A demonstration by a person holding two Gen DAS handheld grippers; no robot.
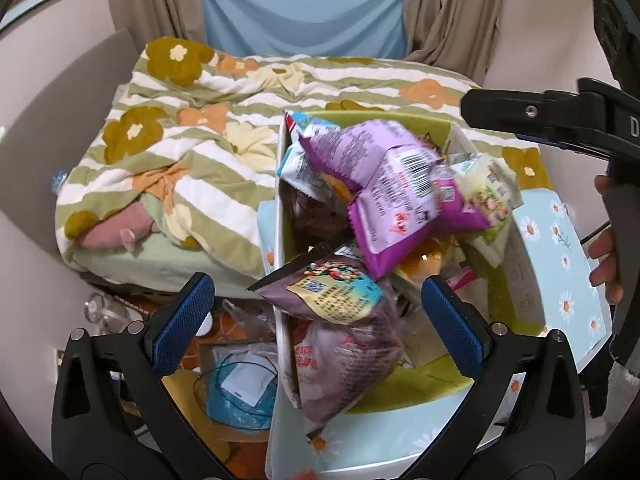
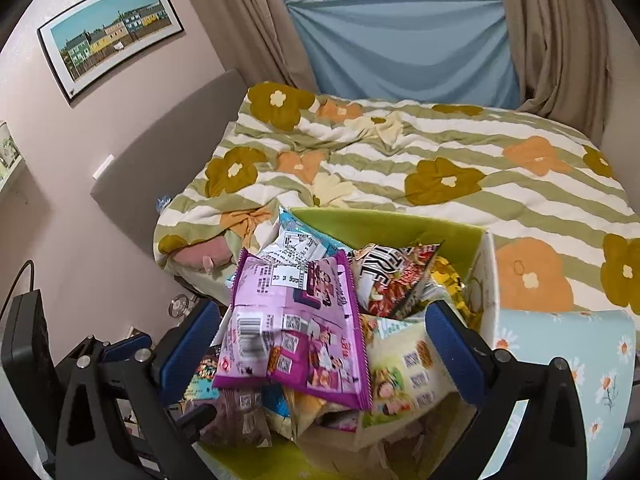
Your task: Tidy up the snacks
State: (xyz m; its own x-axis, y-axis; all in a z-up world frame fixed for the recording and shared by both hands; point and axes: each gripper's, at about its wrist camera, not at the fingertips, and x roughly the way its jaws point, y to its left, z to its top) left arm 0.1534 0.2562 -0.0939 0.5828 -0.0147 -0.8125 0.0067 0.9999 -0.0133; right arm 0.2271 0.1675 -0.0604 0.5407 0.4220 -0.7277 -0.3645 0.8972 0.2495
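Atop the heap in the box (image 2: 490, 280), at twelve o'clock from the right gripper (image 2: 324, 344), the purple packet (image 2: 296, 332) is seen, apparently loose between wide jaws. It is judged light, crinkly and slippery; a crimped end seam is best pinched. The left gripper (image 1: 316, 312) is held wide too, nothing gripped.

A flowered striped quilt (image 2: 400, 168) covers the bed, beige curtains (image 2: 560, 40) and a framed picture (image 2: 110, 34) behind.
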